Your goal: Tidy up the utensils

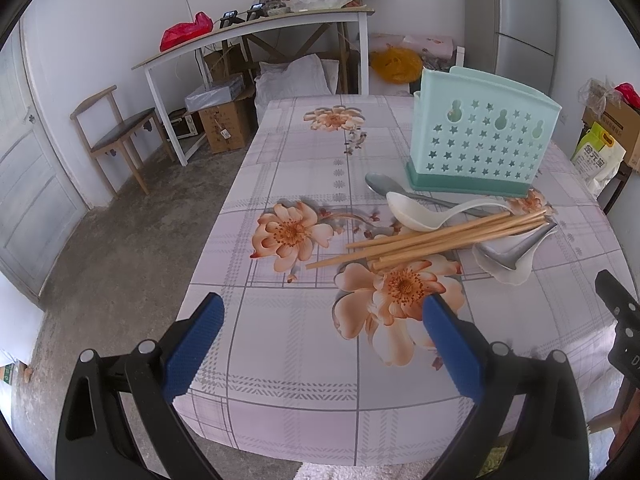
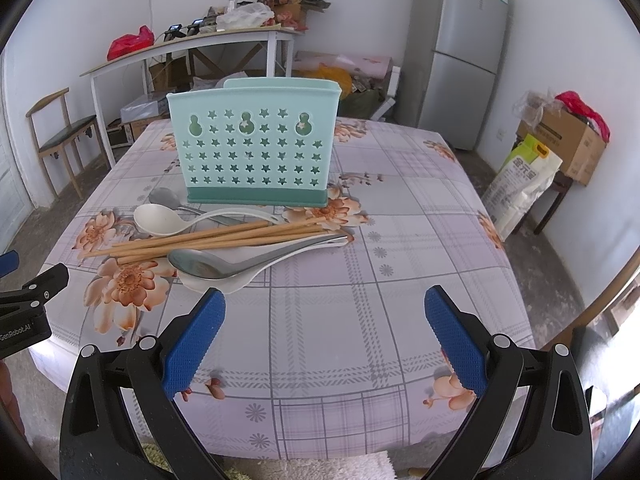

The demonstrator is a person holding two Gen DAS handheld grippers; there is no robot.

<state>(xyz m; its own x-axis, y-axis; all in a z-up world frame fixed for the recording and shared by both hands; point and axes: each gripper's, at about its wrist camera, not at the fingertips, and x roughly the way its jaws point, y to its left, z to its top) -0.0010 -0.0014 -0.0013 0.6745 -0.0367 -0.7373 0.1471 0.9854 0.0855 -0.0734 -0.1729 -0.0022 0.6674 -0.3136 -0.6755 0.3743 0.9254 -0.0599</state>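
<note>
Nothing sorted yet, by the look of it: mint plastic holder (image 2: 255,142) with star cut-outs standing upright on the flowered tablecloth (image 2: 400,240), apparently empty. Just in front, in a loose pile: wooden chopsticks (image 2: 208,238), slim and round; white plastic spoons (image 2: 160,220), smooth; metal spoons (image 2: 204,266), shiny. Left gripper (image 1: 324,318) and right gripper (image 2: 325,310) spread wide, holding nothing, blue pads (image 2: 194,340) dimpled.

I see a smooth cloth with printed flowers covering the tabletop (image 2: 360,280). The holder (image 2: 256,148) looks like matt mint plastic, star-punched. The chopsticks (image 2: 208,240) read as plain pale wood. One spoon (image 2: 208,266) is shiny metal, lying in a glossy white plastic spoon (image 2: 244,278). My gripper pads (image 2: 194,334) are blue, finely dimpled rubber on matt black plastic arms.
</note>
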